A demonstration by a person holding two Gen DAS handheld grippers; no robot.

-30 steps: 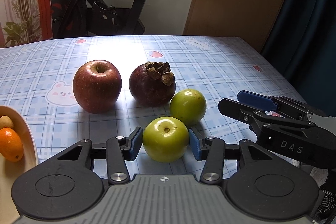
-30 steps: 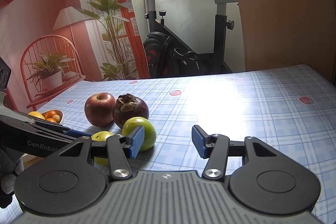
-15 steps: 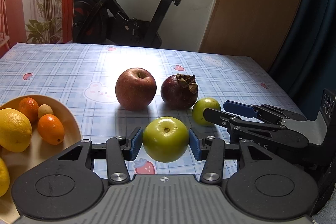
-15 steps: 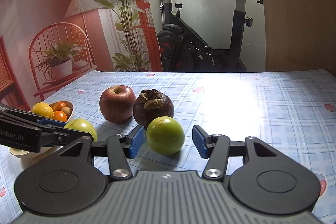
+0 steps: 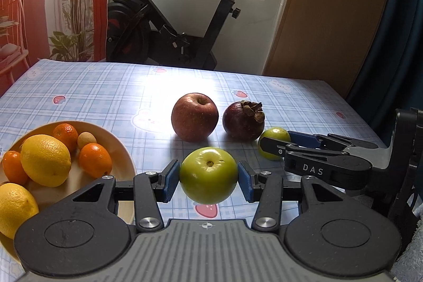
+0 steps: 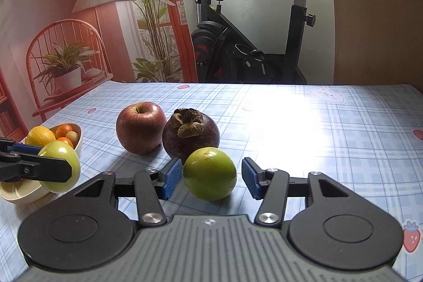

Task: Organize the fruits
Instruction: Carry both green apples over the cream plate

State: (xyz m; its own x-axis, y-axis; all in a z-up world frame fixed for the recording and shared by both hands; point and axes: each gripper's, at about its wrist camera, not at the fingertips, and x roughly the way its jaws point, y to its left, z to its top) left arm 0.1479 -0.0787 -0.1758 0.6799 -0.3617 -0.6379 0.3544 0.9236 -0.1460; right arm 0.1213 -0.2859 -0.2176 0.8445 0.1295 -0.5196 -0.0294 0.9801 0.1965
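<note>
A: The bowl (image 5: 124,157) is cut by the left edge in the left wrist view, and one lemon (image 5: 14,208) with it. The right gripper (image 5: 280,143) hides part of the second green apple (image 5: 273,135)

B: In the right wrist view, the left gripper (image 6: 56,168) covers a band across the first green apple (image 6: 62,149), and is itself cut by the left edge

2 low tool-mounted fisheyes, facing across table (image 5: 111,86), sharing red apple (image 5: 194,116).
</note>
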